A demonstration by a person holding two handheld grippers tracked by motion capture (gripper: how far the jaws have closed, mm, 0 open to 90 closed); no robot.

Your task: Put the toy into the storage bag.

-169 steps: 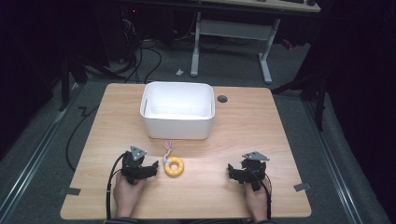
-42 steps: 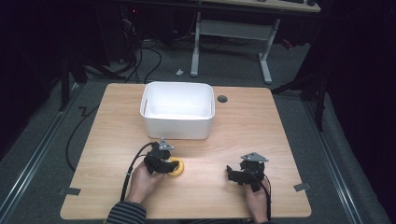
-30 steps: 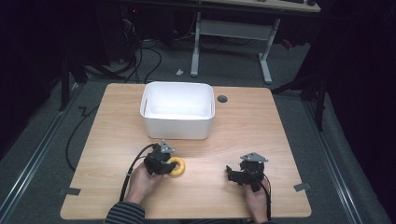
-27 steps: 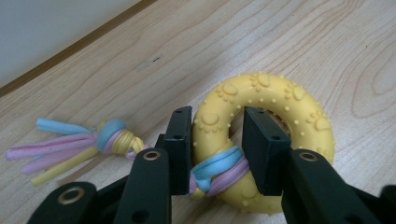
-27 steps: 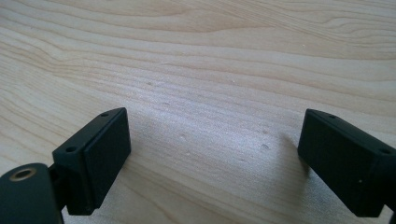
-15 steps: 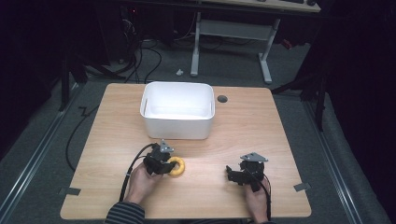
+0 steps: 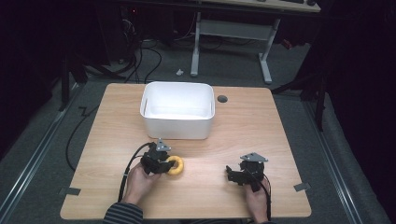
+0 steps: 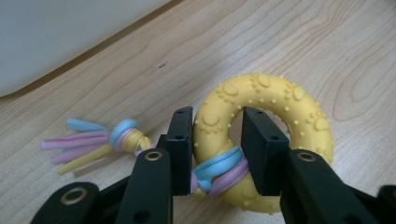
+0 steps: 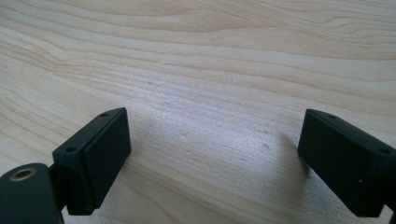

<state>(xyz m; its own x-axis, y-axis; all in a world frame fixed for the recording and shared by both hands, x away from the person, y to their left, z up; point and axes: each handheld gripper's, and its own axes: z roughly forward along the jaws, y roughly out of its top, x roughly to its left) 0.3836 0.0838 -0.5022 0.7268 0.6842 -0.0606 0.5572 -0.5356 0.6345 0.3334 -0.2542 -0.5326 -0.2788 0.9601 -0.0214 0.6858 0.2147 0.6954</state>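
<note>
Worktop (image 7: 261, 126), wooden, with a white tub (image 7: 177, 112) as landmark at its far middle. Nearer the person than the tub and apart from it, a yellow ring (image 8: 266, 121) lies flat, a knotted cord (image 8: 116, 140) tied through it. Step in hand: the grasp. The left gripper (image 8: 215, 140) has its jaws clamped across the ring's near band, over the cord wrap. The right gripper (image 9: 215, 158), well right of the ring, rests with jaws wide apart over bare wood. Next move, as judged: a lift clear of the worktop, then a carry over the tub's rim.
</note>
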